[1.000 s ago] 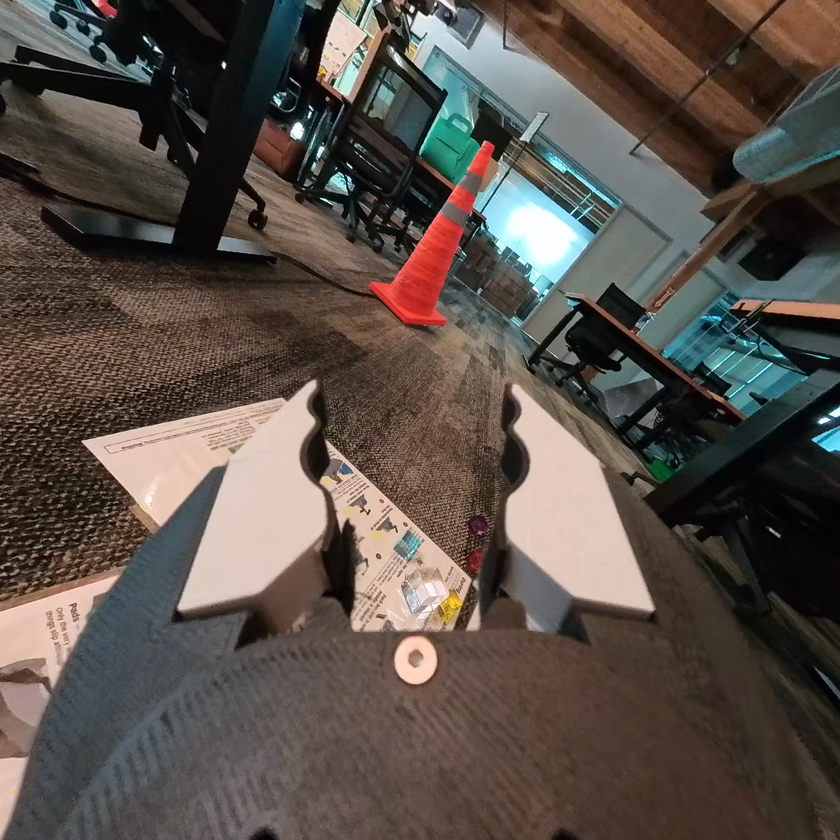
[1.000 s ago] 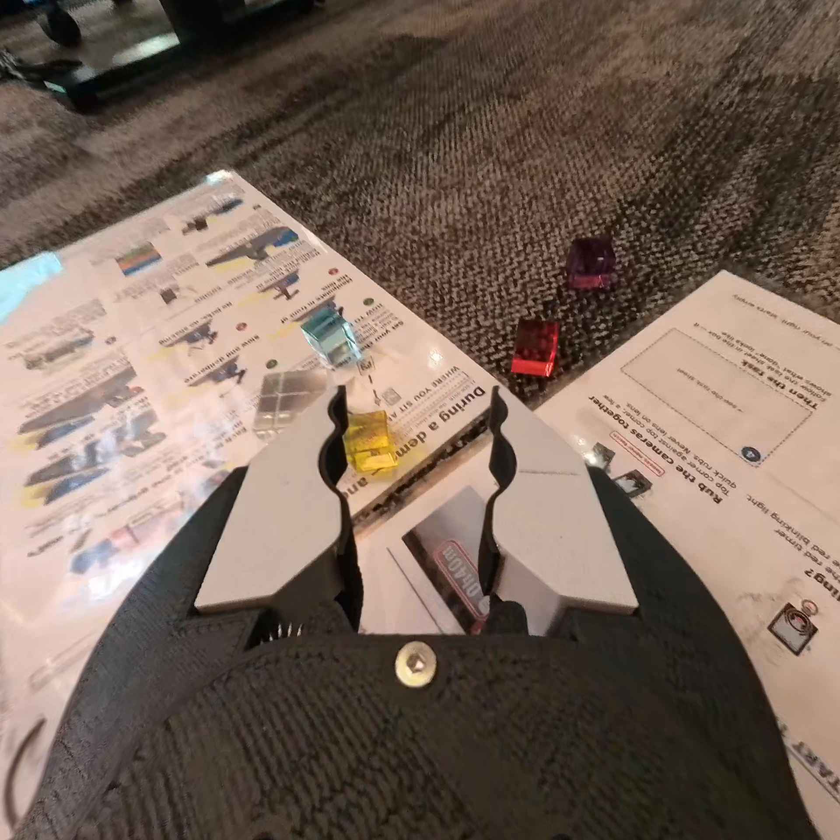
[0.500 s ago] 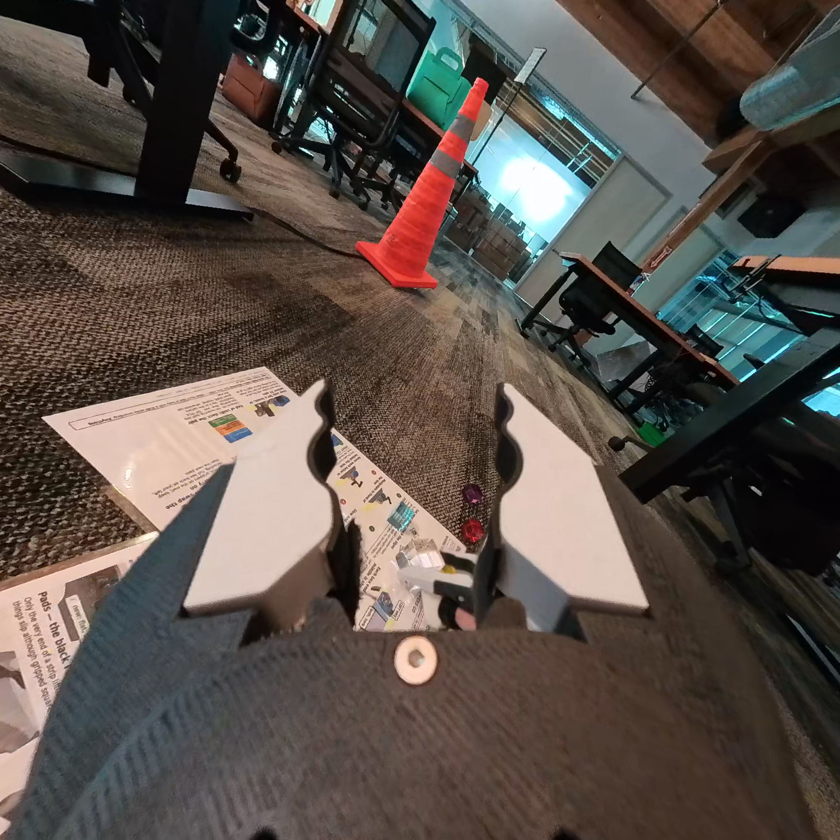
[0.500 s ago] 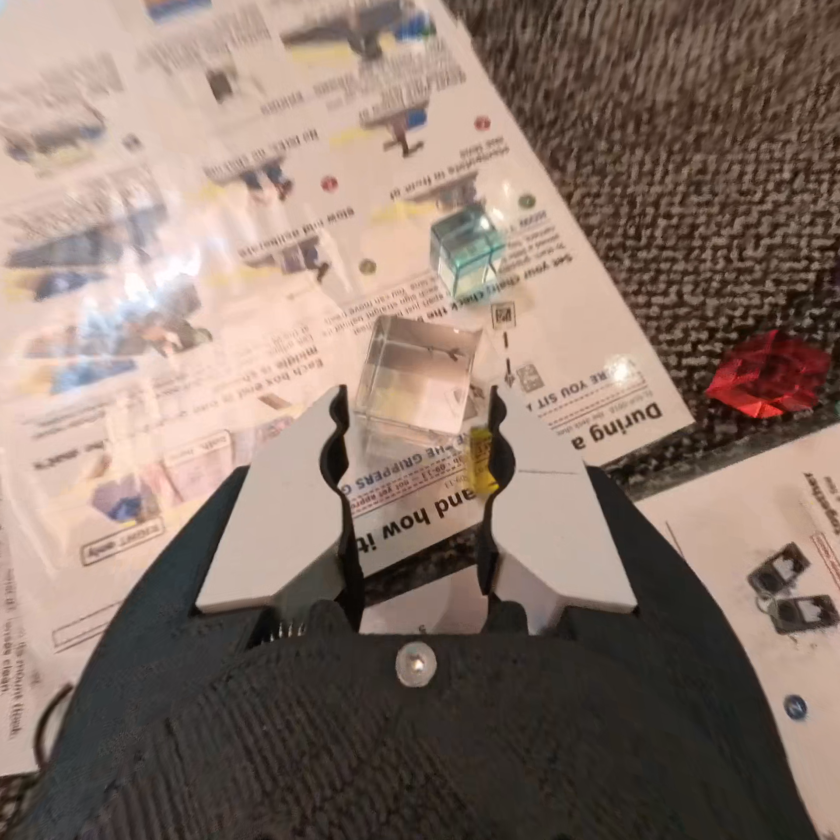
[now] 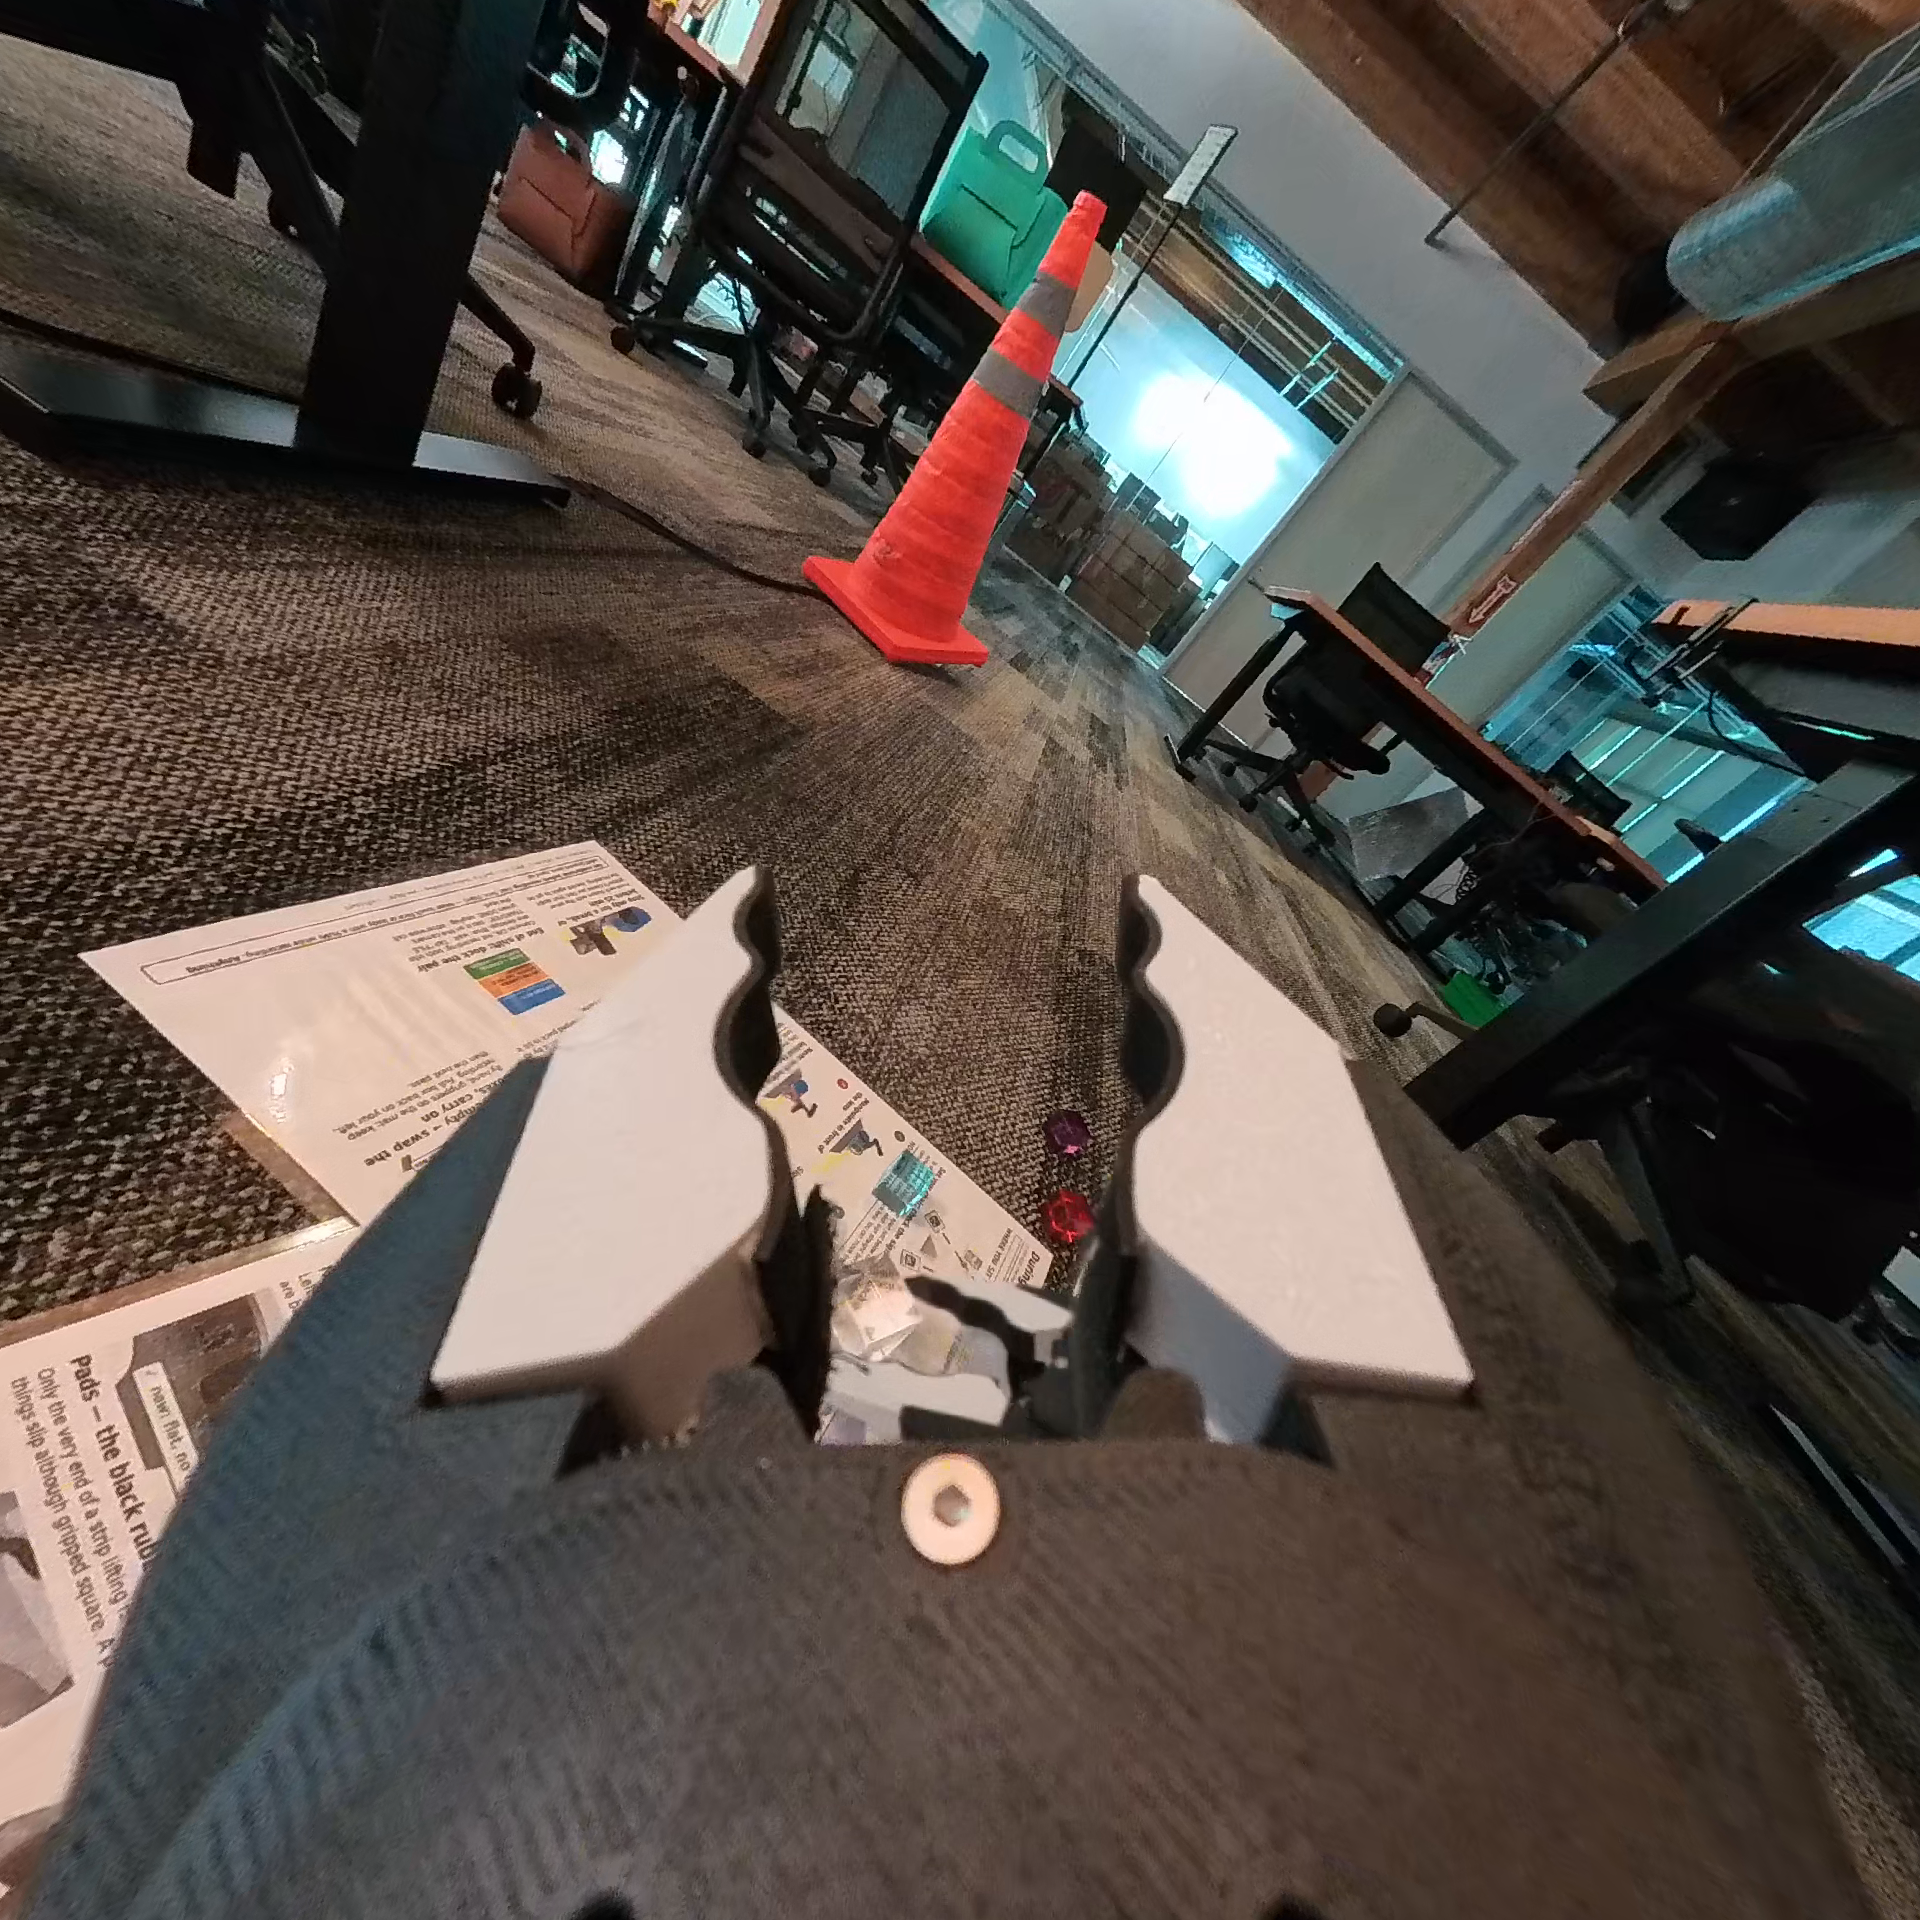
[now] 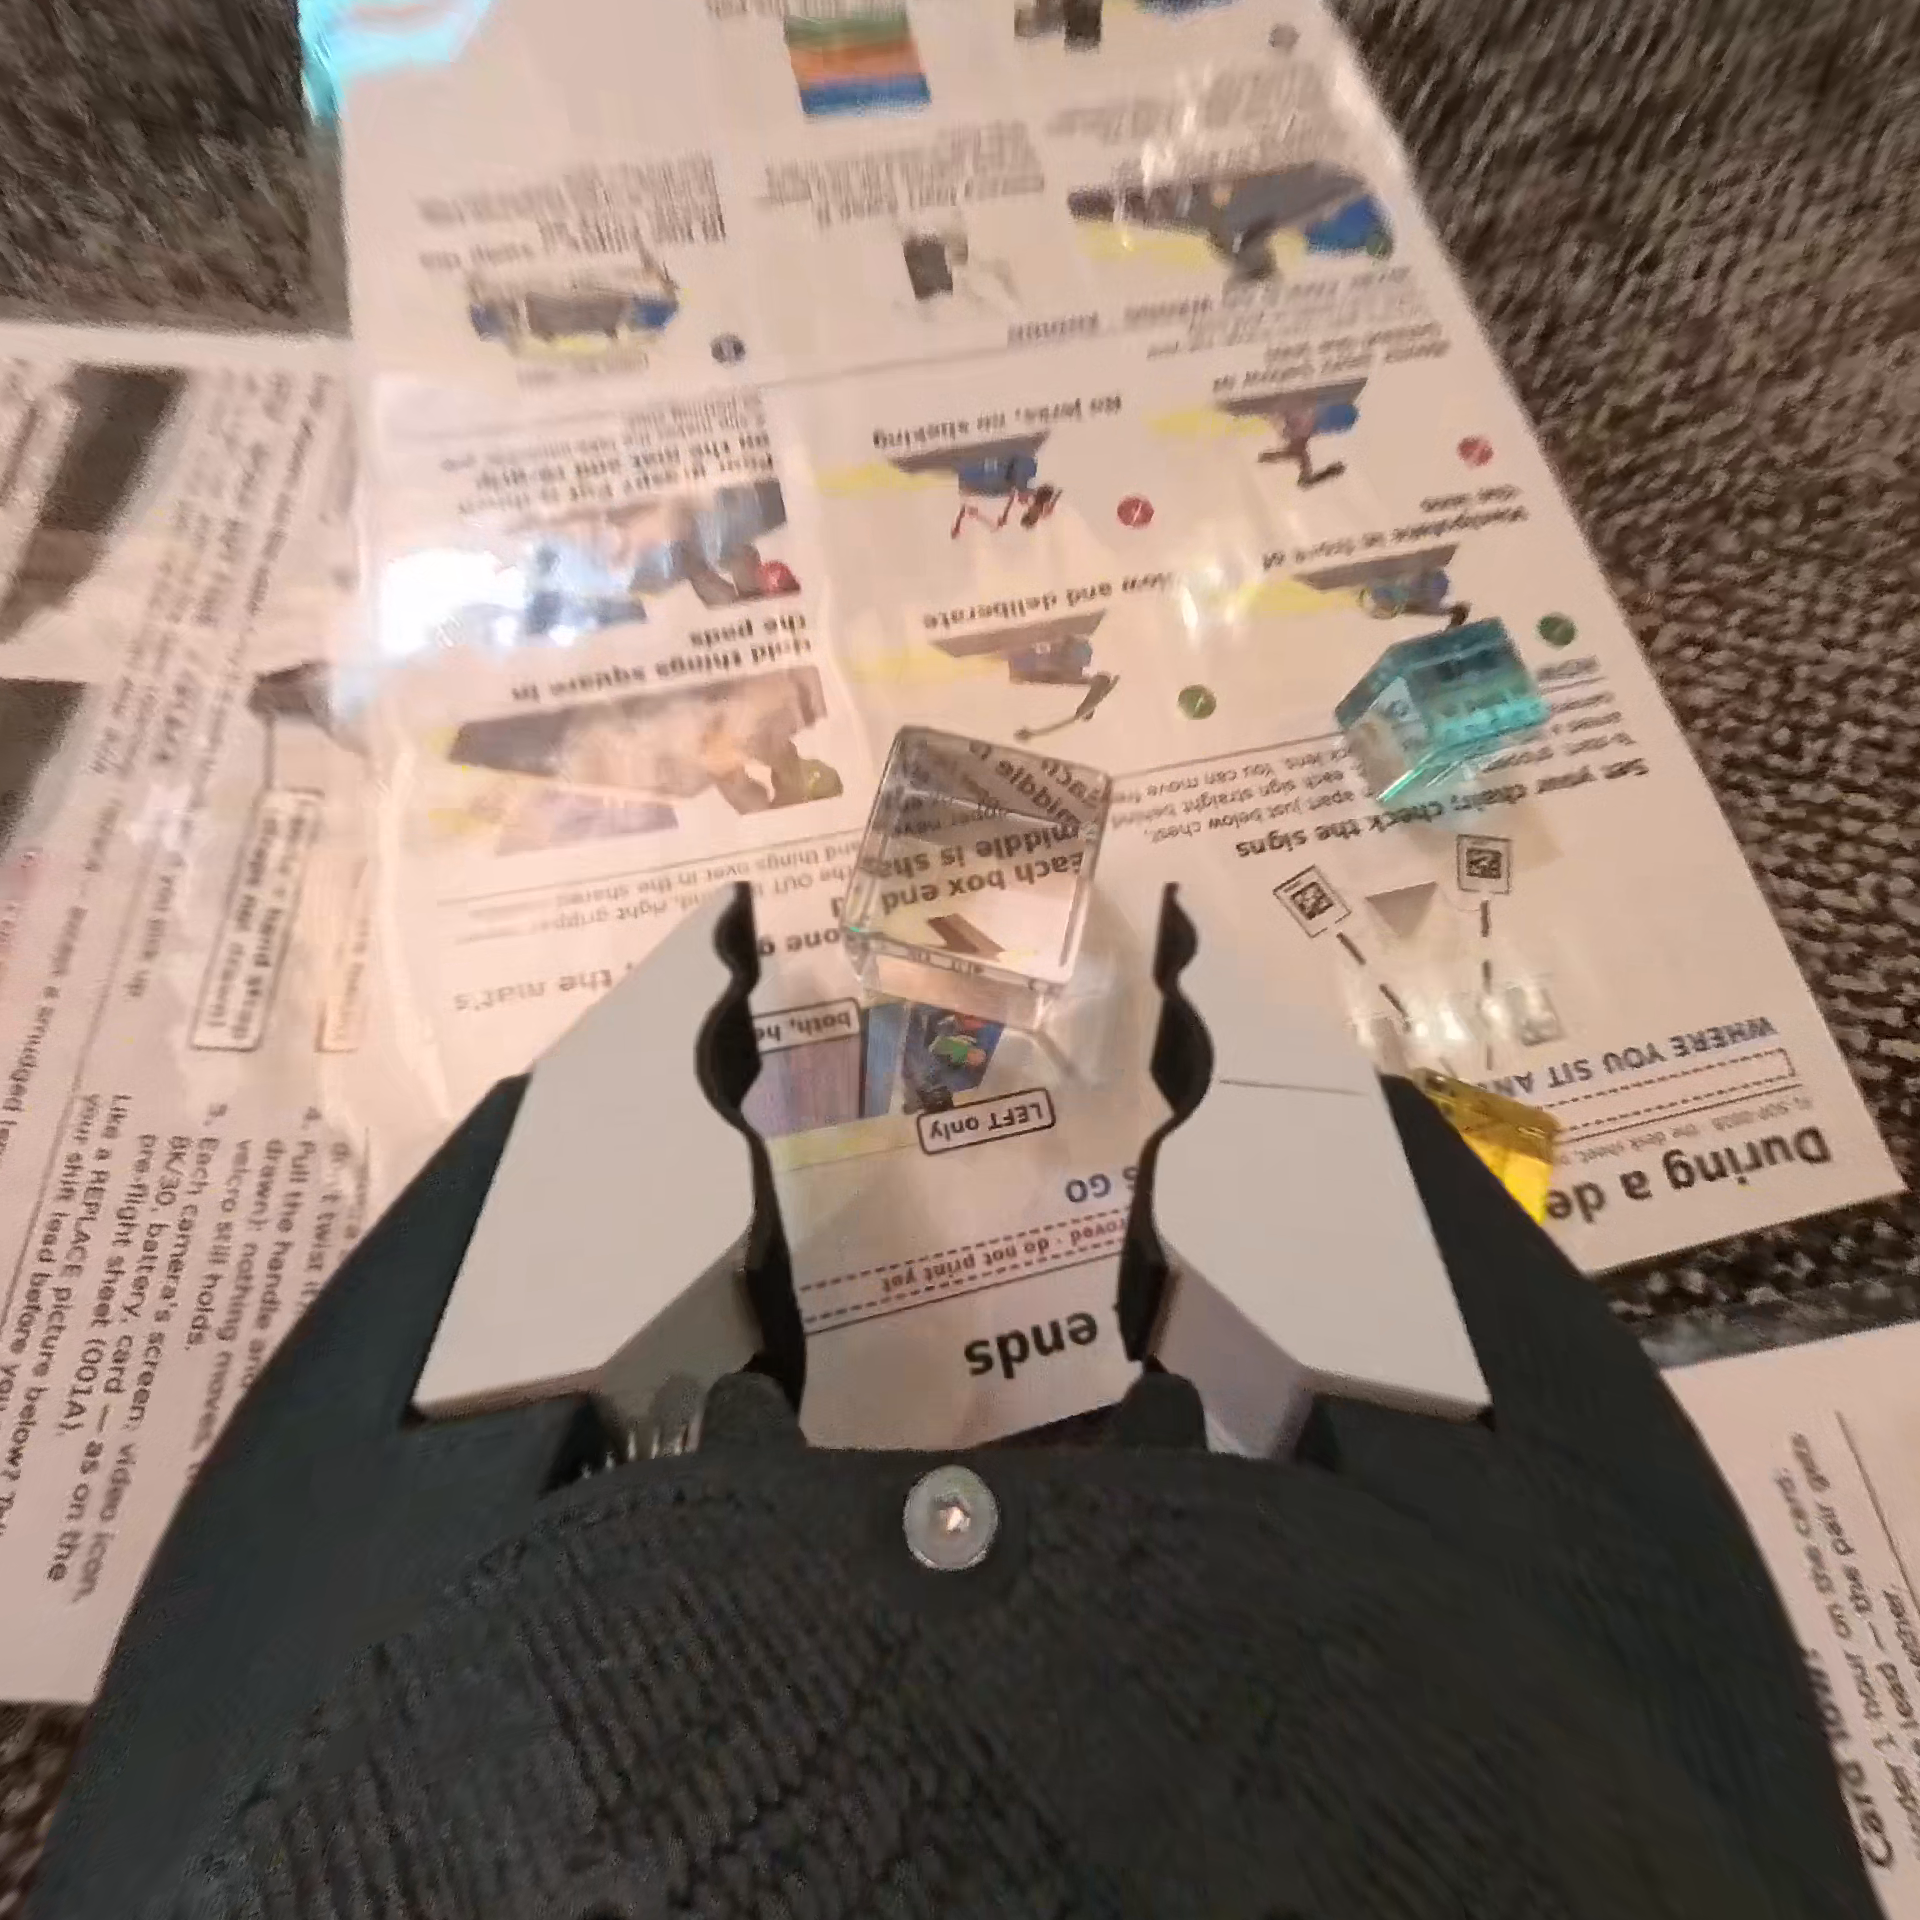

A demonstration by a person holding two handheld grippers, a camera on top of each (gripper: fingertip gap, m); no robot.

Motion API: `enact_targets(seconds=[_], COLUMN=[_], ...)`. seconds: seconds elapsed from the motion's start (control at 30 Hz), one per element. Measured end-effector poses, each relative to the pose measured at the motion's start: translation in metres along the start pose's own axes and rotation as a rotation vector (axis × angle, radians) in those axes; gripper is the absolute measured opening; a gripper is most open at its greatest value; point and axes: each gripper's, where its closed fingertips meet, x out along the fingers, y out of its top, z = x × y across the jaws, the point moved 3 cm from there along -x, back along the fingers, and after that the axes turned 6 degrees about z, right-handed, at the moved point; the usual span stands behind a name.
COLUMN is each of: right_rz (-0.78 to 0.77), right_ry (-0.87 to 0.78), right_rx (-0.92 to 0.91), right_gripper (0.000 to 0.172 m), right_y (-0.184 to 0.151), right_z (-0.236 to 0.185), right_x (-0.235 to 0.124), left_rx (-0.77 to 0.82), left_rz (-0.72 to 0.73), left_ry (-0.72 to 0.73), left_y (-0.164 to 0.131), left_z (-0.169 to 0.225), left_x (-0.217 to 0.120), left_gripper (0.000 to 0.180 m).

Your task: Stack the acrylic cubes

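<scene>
My right gripper (image 6: 951, 914) is open over a laminated printed sheet (image 6: 1039, 312) on the carpet. A clear cube (image 6: 977, 883) stands tilted just ahead of its fingertips, with a gap on each side; the pads do not touch it. A teal cube (image 6: 1444, 717) sits farther right on the sheet, and a yellow cube (image 6: 1496, 1132) lies outside the right finger. My left gripper (image 5: 951, 914) is open and empty, held low above the carpet. Below it the left wrist view shows the clear cube (image 5: 883, 1320), the teal cube (image 5: 904, 1184), a red cube (image 5: 1068, 1214) and a purple cube (image 5: 1067, 1132).
More printed sheets lie at the left (image 6: 156, 935) and the lower right (image 6: 1849, 1558). An orange traffic cone (image 5: 966, 447) stands farther off on the carpet (image 5: 416, 675). Desk legs (image 5: 384, 260) and office chairs (image 5: 831, 239) stand behind, and a dark desk frame (image 5: 1662, 987) is at the right. There is about 30 cm between the tips of the two grippers. My right gripper is the nearer one to the teal cube (image 6: 1444, 717): about 7 cm, against 35 cm. My left wrist view (image 5: 915, 1184) looks at it from another angle.
My right gripper swung left from the yellow cube to the clear cube and its jaws opened wider. My left gripper's jaws narrowed a little and its view shifted slightly.
</scene>
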Motion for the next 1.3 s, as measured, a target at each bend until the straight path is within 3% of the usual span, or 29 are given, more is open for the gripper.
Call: enact_targets(seconds=[0.07,0.2,0.3,0.43,0.57,0.87,1.3], right_rz=[0.114,0.272,0.178,0.007,-0.076,0.098,-0.003], right_ry=[-0.042,-0.184,-0.288,-0.271,-0.299,-0.075,-0.014], right_rx=[0.003,0.118,0.244,0.305,0.239,0.152,-0.010], right_gripper=[0.083,0.082,0.067,0.049,0.026,0.026,0.026], right_y=[0.010,0.024,0.003,-0.023,-0.034,0.031,0.025], right_z=[0.009,0.051,0.083,0.088,0.086,0.043,-0.003], right_x=[-0.013,-0.041,-0.044,-0.030,-0.025,-0.021,-0.006], left_rx=[0.003,-0.005,-0.009,-0.014,-0.018,0.054,0.021], left_rz=[0.002,0.000,0.000,0.002,0.001,-0.056,-0.063], left_ry=[0.001,-0.002,-0.003,-0.004,-0.002,0.012,0.006], left_y=[0.000,-0.001,-0.001,0.000,0.000,-0.010,-0.012], left_z=[0.000,0.000,0.000,0.000,-0.001,0.000,-0.001], left_x=[0.000,0.001,0.001,0.001,0.000,0.004,0.005], left_gripper=[0.065,0.064,0.064,0.064,0.064,0.065,0.064])
